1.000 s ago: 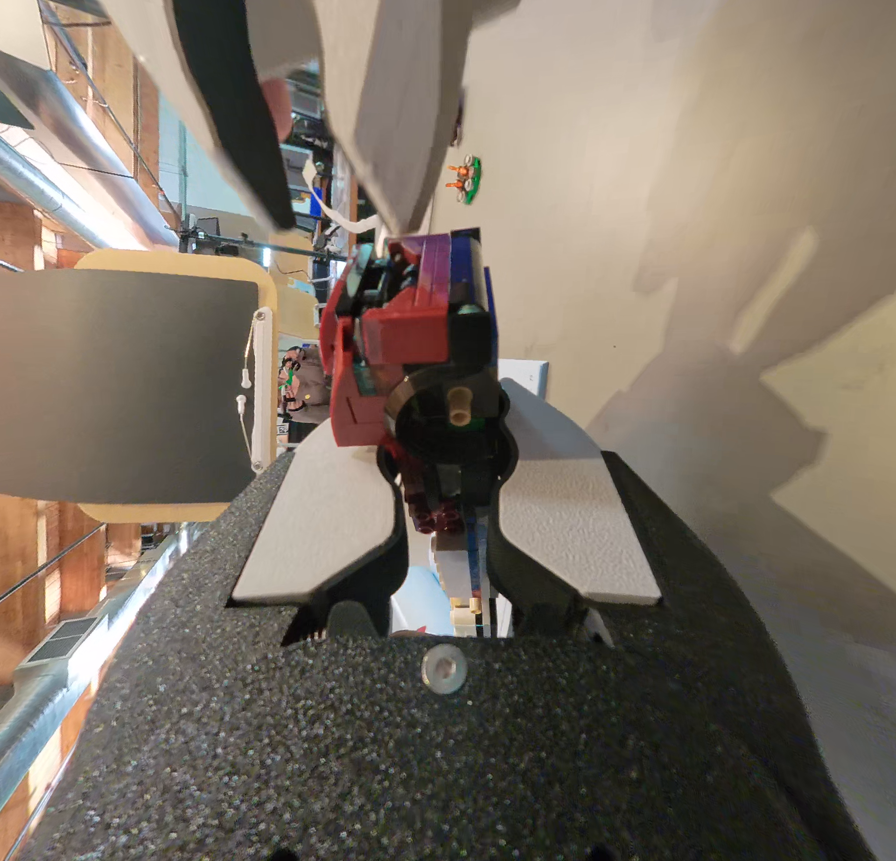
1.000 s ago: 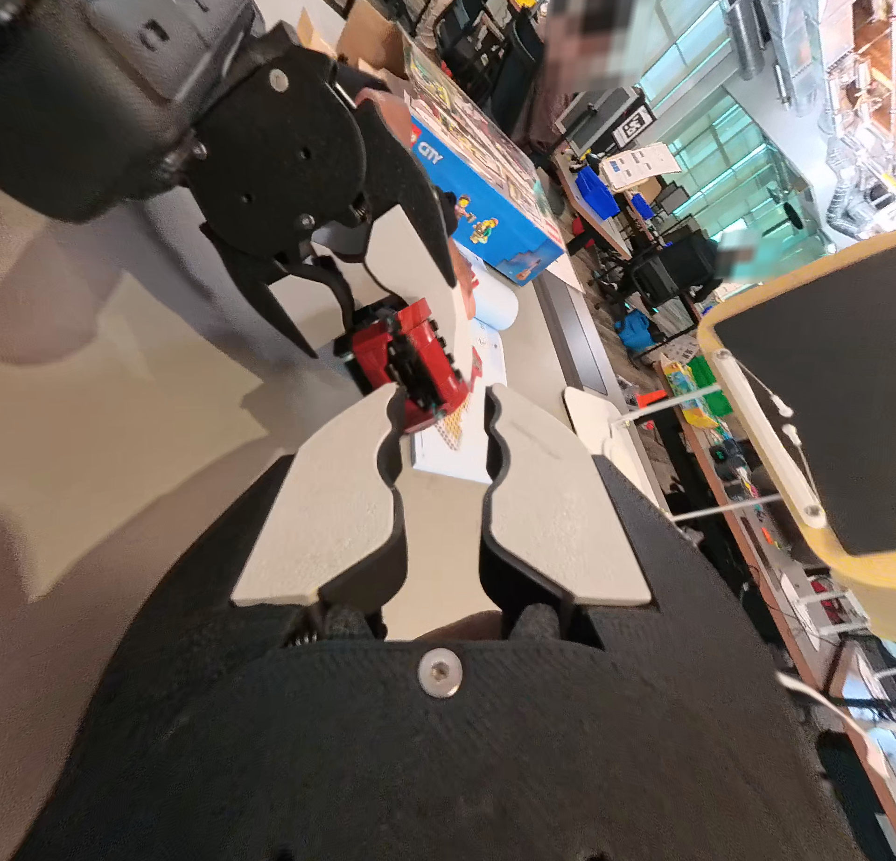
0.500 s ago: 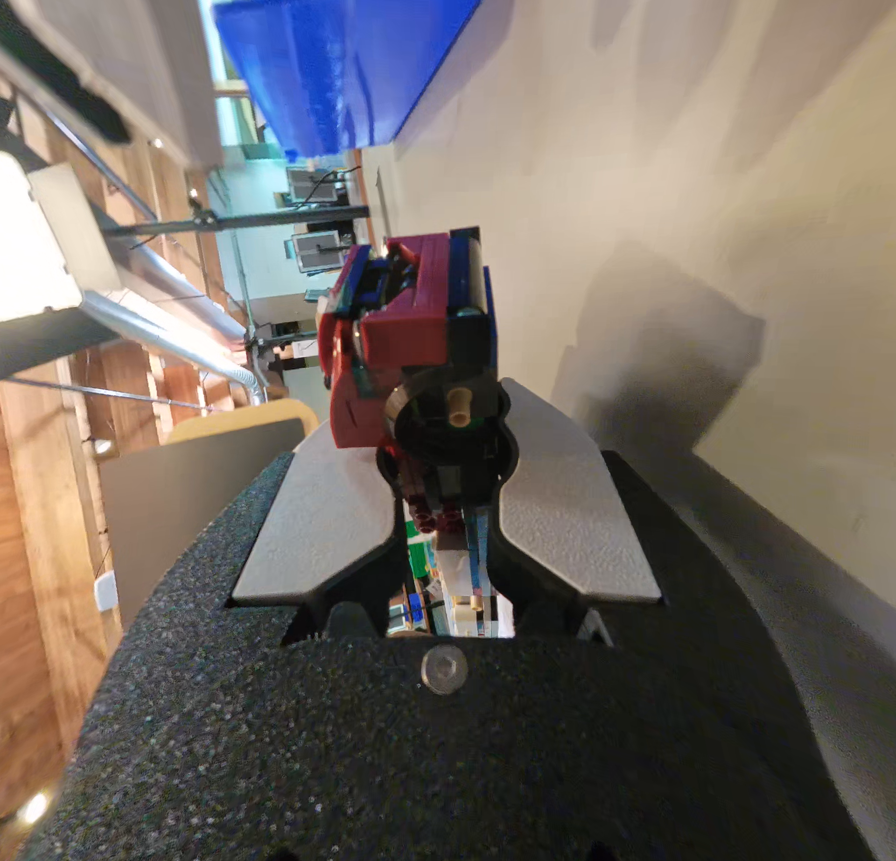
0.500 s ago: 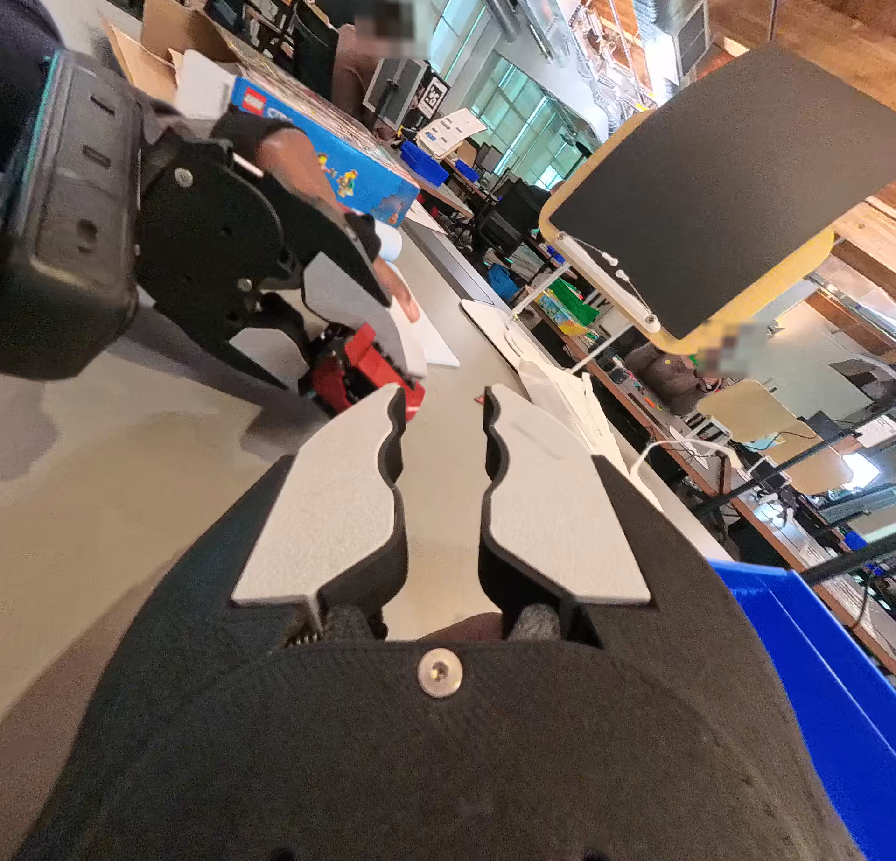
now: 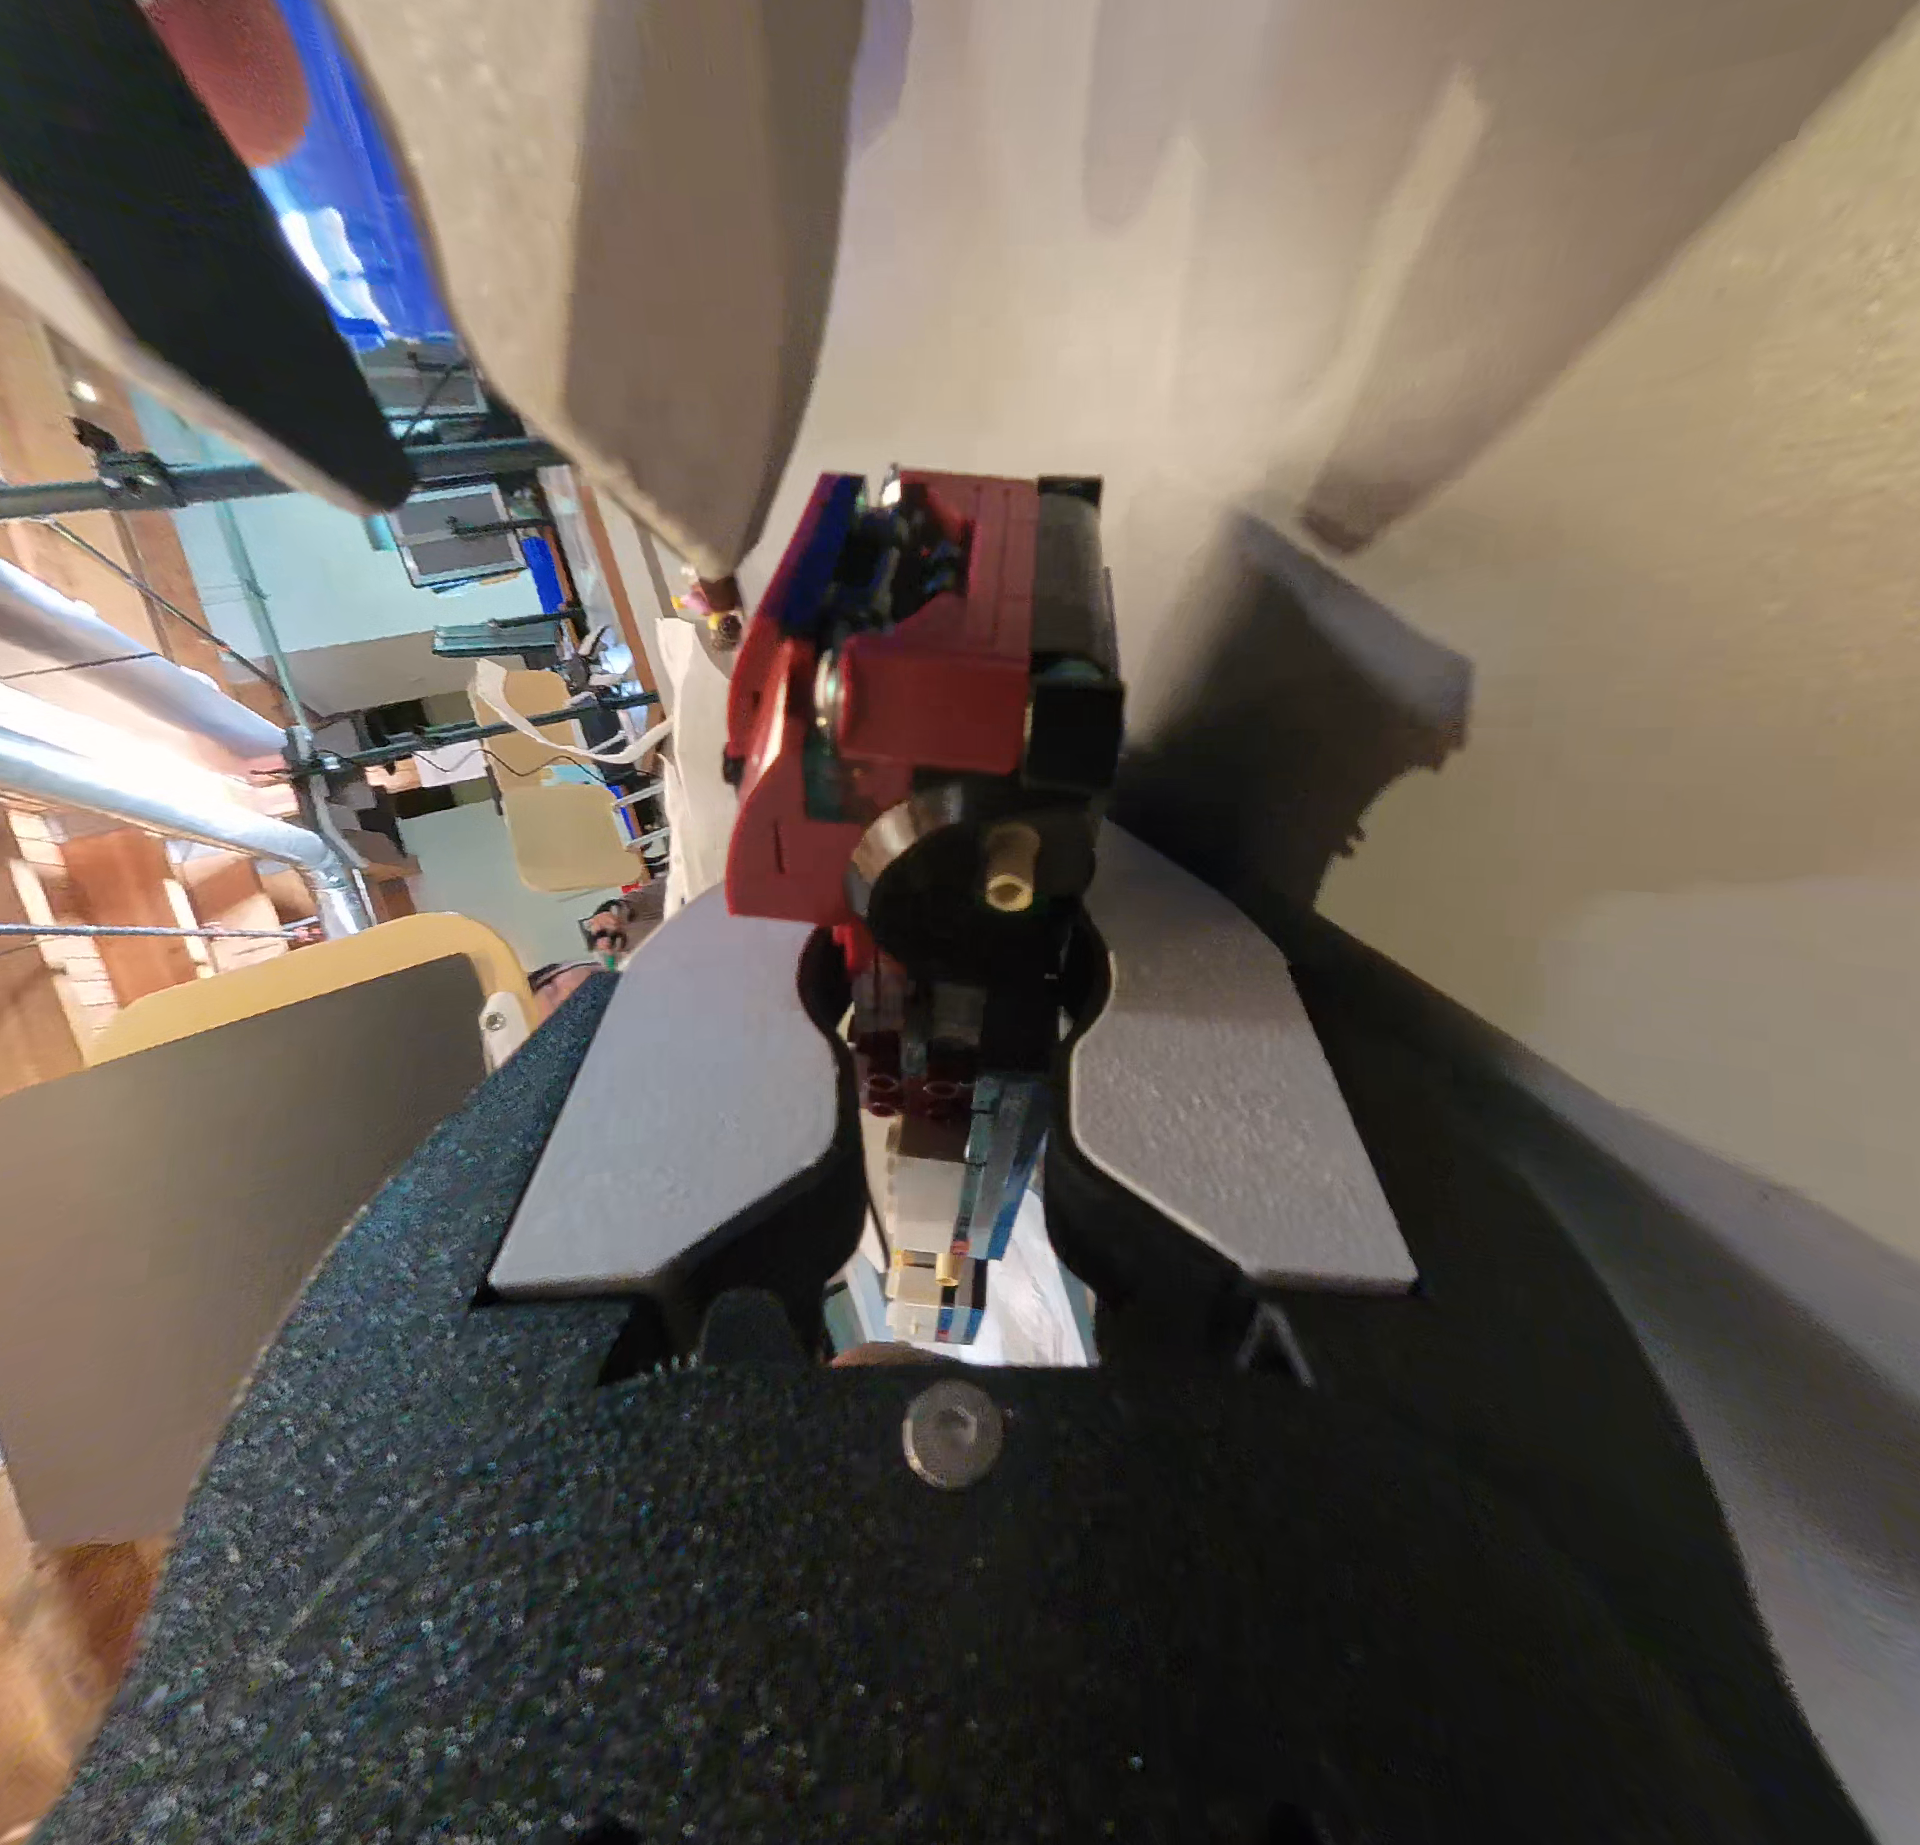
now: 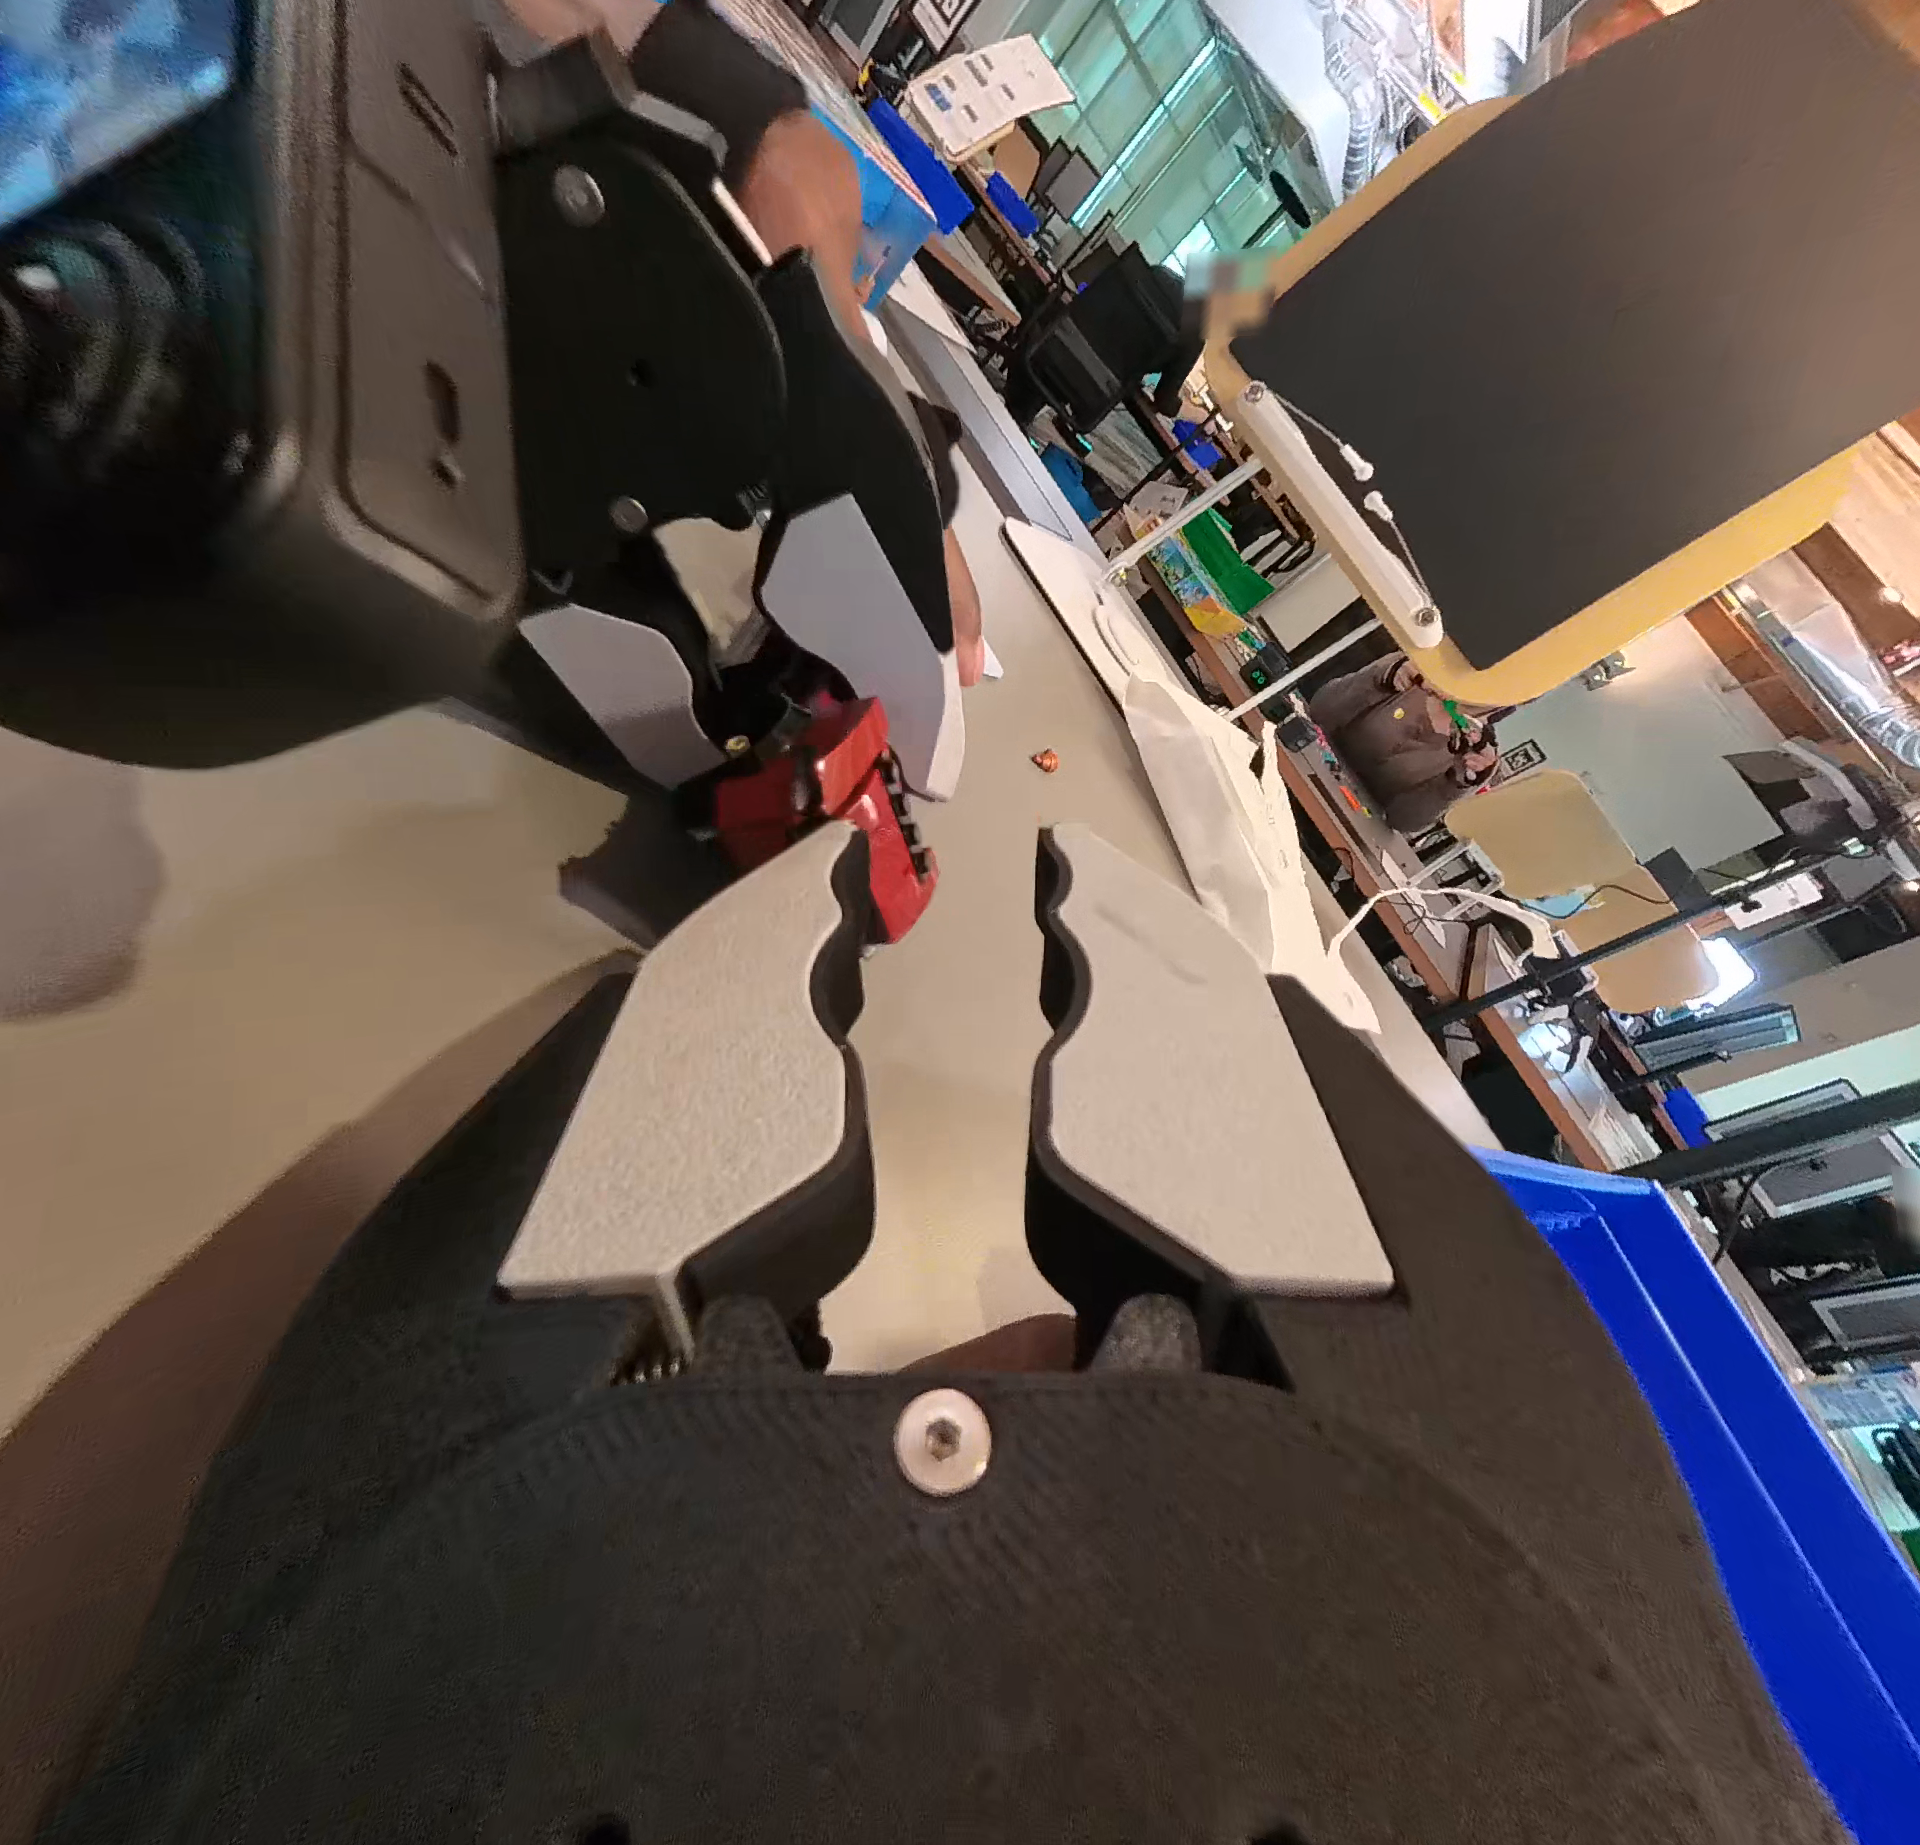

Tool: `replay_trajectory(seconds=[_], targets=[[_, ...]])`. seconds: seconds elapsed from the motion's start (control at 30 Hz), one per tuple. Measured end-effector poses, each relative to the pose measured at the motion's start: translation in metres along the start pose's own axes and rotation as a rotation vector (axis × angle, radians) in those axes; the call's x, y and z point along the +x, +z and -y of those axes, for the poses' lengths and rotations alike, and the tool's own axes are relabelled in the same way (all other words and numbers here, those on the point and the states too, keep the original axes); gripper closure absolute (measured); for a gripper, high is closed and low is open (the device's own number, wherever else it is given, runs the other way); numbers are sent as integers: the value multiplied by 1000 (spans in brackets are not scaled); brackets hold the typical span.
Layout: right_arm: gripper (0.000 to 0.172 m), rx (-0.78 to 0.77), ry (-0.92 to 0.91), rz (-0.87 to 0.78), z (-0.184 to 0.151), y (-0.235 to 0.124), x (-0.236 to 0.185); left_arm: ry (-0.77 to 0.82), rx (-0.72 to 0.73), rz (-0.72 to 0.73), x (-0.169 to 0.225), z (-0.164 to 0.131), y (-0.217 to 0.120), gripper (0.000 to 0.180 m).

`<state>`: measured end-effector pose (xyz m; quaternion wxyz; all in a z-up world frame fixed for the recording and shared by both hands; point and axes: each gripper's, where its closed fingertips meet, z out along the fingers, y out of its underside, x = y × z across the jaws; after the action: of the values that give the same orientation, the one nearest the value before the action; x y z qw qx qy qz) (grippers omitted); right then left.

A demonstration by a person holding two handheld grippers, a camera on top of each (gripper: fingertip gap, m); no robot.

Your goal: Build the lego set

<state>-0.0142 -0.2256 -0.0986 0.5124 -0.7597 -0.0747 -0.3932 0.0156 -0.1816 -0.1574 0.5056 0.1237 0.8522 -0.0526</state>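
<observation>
The left gripper had its jaws closed part-way on a red brick-built toy vehicle, the two grey fingers pressed against its dark lower section, where a black wheel with a tan axle pin stood out between them. The toy's red body and black end stuck out beyond the fingertips, held close against the pale desk, and a stack of dark red, grey and blue bricks ran back between the jaws toward the gripper's body. From the right wrist view the same left gripper appeared with the red toy clamped between its grey plates, low over the desk, and a person's hand gripped it from behind. The right gripper held nothing: its jaws stood narrowly apart with bare desk showing between them, its left fingertip just beside the red toy, though I could not tell whether it touched. A small orange-brown piece lay on the desk beyond the jaws, a white bag lay to the right, and a blue bin stood at the right edge.
</observation>
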Motion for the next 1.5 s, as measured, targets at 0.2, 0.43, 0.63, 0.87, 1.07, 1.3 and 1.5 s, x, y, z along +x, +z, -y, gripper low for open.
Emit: replay_trajectory(seconds=[0.2,0.43,0.63,0.87,1.07,1.3,1.5], targets=[[141,-35,19,7,-7,6,0,-125,38,-57,-2,-1,-8,127],[142,-27,17,57,-4,10,-11,-218,-19,-68,-8,-13,-18,95],[141,-7,2,84,3,13,-20,-189,-93,-101,-4,-28,-30,86],[141,-8,11,73,2,14,-18,-212,-106,-186,10,-49,-46,85],[141,-39,-9,48,-3,20,-16,-313,-20,-174,17,-73,-57,86],[141,-86,-23,31,-4,39,-16,-523,162,38,-2,-105,-64,110],[141,-149,-45,-10,-10,59,-11,-605,202,91,-1,-118,-67,125]])
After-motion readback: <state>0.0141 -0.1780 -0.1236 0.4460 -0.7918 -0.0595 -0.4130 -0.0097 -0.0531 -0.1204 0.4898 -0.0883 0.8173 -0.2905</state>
